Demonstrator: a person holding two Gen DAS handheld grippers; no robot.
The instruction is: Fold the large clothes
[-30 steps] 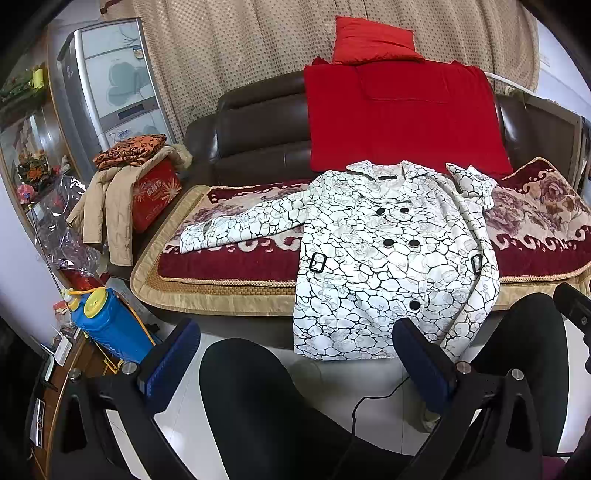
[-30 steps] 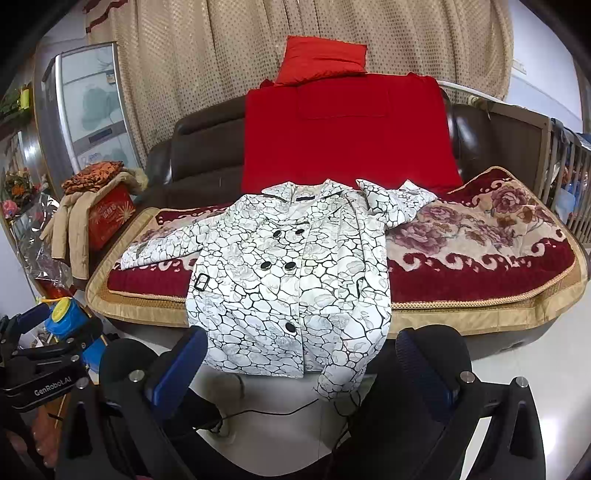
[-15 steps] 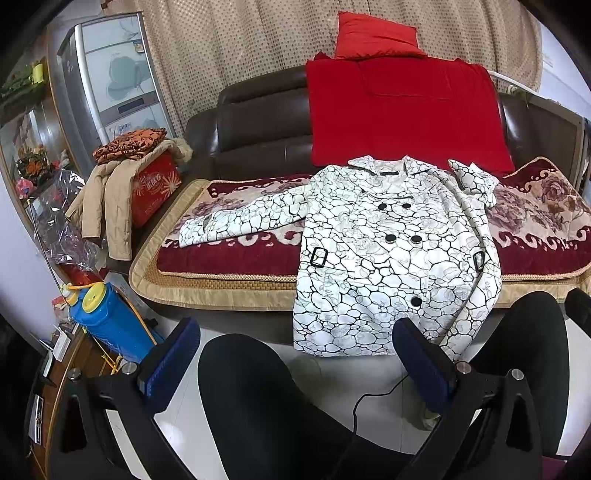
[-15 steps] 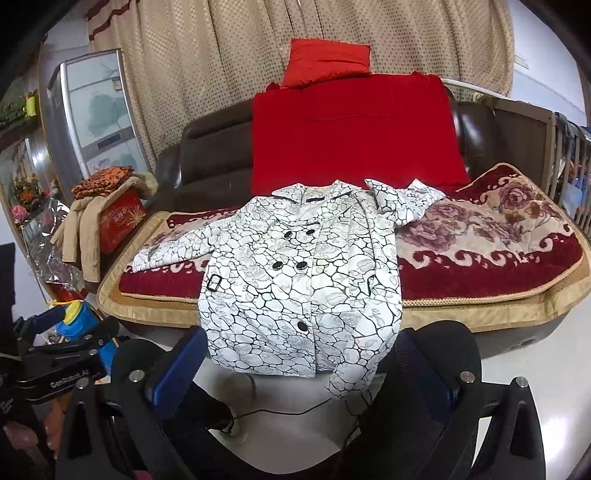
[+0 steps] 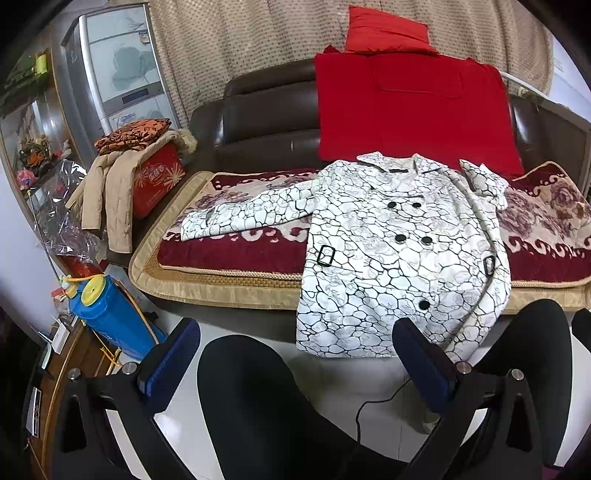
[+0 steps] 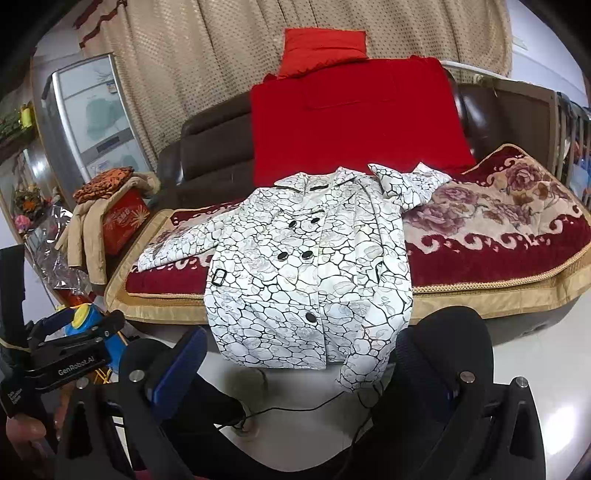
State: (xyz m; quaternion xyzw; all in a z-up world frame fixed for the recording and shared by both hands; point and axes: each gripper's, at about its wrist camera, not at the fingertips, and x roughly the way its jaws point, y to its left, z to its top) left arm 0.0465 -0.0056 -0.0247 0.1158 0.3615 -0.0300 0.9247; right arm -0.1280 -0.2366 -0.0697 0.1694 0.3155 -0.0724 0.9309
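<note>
A white coat with a black crackle pattern point(image 5: 399, 254) lies face up on the sofa's red floral cover, hem hanging over the front edge. One sleeve stretches out to the left point(image 5: 243, 218); the other is folded along the right side. It also shows in the right wrist view point(image 6: 310, 266). My left gripper point(image 5: 295, 354) is open and empty, held back above the person's black knees. My right gripper point(image 6: 299, 363) is open and empty, also short of the hem. The left gripper body shows at the left of the right wrist view point(image 6: 66, 362).
A red blanket point(image 5: 410, 110) and red cushion point(image 5: 384, 31) rest on the brown sofa back. A red box with beige jacket point(image 5: 147, 177) sits on the left. A blue sprayer tank point(image 5: 107, 314) stands on the floor. A black cable point(image 6: 295, 410) lies on the white floor.
Both views have shifted slightly nearer and upward toward the coat. The coat has not moved, and both grippers stay open.
</note>
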